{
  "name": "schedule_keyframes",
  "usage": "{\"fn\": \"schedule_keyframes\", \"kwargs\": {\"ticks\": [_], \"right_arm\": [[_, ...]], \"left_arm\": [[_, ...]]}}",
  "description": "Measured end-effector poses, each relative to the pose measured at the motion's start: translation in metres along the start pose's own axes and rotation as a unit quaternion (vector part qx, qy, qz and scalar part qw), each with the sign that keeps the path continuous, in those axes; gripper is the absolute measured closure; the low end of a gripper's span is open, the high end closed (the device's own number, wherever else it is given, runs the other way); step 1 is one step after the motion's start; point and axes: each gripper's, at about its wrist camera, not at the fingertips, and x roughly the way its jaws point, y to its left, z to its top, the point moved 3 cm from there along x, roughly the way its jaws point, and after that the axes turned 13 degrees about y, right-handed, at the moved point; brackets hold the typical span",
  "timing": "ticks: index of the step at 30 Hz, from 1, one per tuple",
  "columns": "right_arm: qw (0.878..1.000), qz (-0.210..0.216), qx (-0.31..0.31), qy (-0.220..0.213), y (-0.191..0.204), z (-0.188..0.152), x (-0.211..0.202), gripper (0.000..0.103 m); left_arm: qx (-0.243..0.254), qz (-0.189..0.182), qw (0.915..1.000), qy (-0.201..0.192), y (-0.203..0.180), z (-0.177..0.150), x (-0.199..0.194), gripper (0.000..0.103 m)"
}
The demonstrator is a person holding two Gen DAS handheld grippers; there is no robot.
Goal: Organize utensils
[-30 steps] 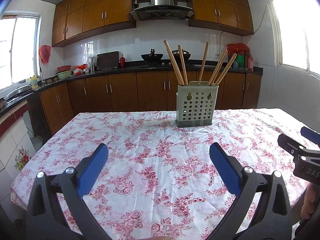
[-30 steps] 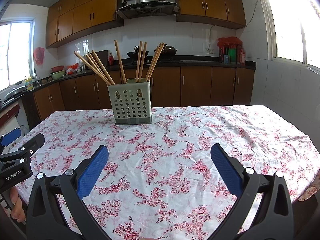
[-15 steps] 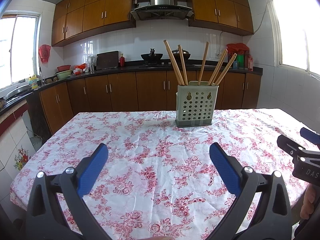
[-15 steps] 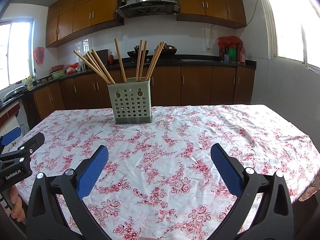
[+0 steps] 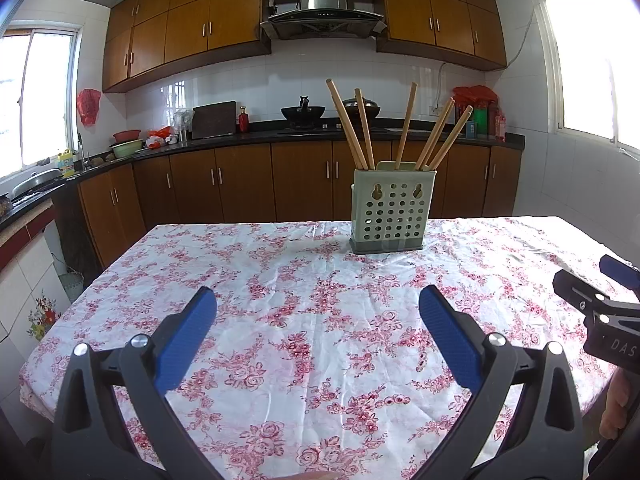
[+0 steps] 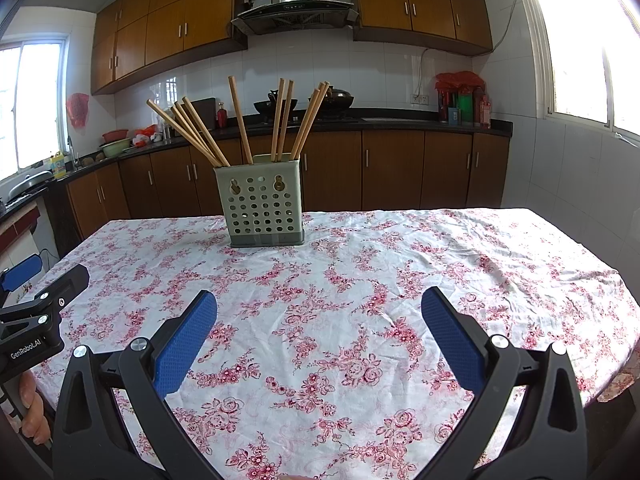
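Note:
A pale green perforated utensil holder [image 5: 390, 210] stands on the far part of the table, also seen in the right wrist view [image 6: 262, 206]. Several wooden chopsticks [image 5: 362, 128] stand in it, fanned out [image 6: 240, 118]. My left gripper [image 5: 318, 300] is open and empty, well short of the holder. My right gripper [image 6: 319, 304] is open and empty, also well short of it. The right gripper shows at the right edge of the left wrist view [image 5: 600, 304]; the left gripper shows at the left edge of the right wrist view [image 6: 36, 300].
The table wears a white cloth with red flowers [image 5: 320, 320], [image 6: 400, 280]. Brown kitchen cabinets and a black counter [image 5: 240, 138] run behind it, with a stove and range hood [image 6: 294, 4]. Windows are at both sides.
Both views have shifted very slightly; the holder sits a touch higher in frame. Both grippers stay open and empty.

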Motion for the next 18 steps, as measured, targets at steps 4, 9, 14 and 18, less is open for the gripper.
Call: {"fn": "schedule_keyframes", "kwargs": {"ticks": [4,9,14,18], "right_arm": [[1.0,0.0,0.001,0.001,-0.0011,-0.0012,-0.0004,0.002],[1.0,0.0,0.001,0.001,-0.0016,-0.0006,-0.0004,0.002],[1.0,0.001,0.0,0.001,-0.0026,-0.0008,-0.0007,0.002],[1.0,0.001,0.0,0.001,-0.0024,-0.0001,-0.0005,0.002]], "left_arm": [[0.0,0.0,1.0,0.001,-0.0003,0.0001,0.0001,0.004],[0.0,-0.001,1.0,0.001,-0.0004,0.0003,0.0,0.004],[0.0,-0.001,1.0,0.001,-0.0004,-0.0004,0.0,0.004],[-0.001,0.003,1.0,-0.001,-0.0002,-0.0012,0.0,0.004]]}}
